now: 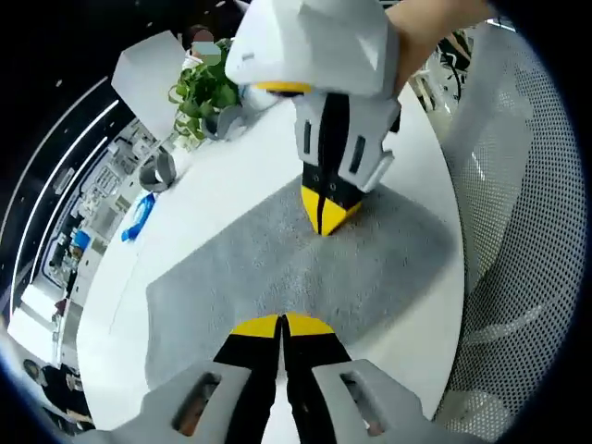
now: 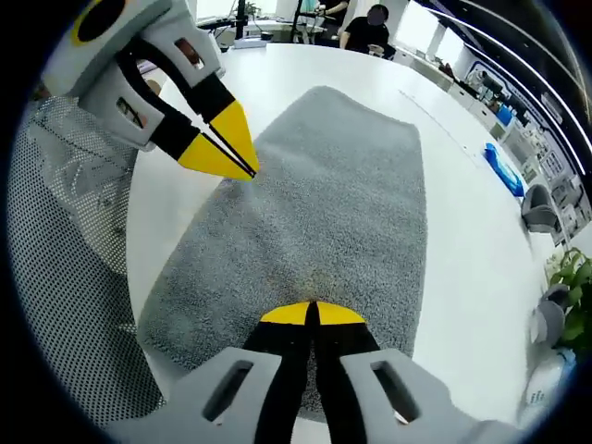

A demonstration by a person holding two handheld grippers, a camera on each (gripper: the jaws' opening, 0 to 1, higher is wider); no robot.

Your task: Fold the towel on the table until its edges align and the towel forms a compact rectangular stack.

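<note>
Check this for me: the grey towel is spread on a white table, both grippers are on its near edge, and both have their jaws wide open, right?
Not quite. Both grippers are shut, not wide open. In the left gripper view the left gripper and right gripper have jaws pressed together at the towel; whether cloth sits between them is unclear. The white table part holds.

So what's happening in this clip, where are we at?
A person is working a grey towel on a white table with two handheld grippers. The towel lies spread out. Both grippers look shut on the towel's near edge, the left gripper at one spot, the right gripper at another. Off to the side stand a potted plant and a blue object.
</note>
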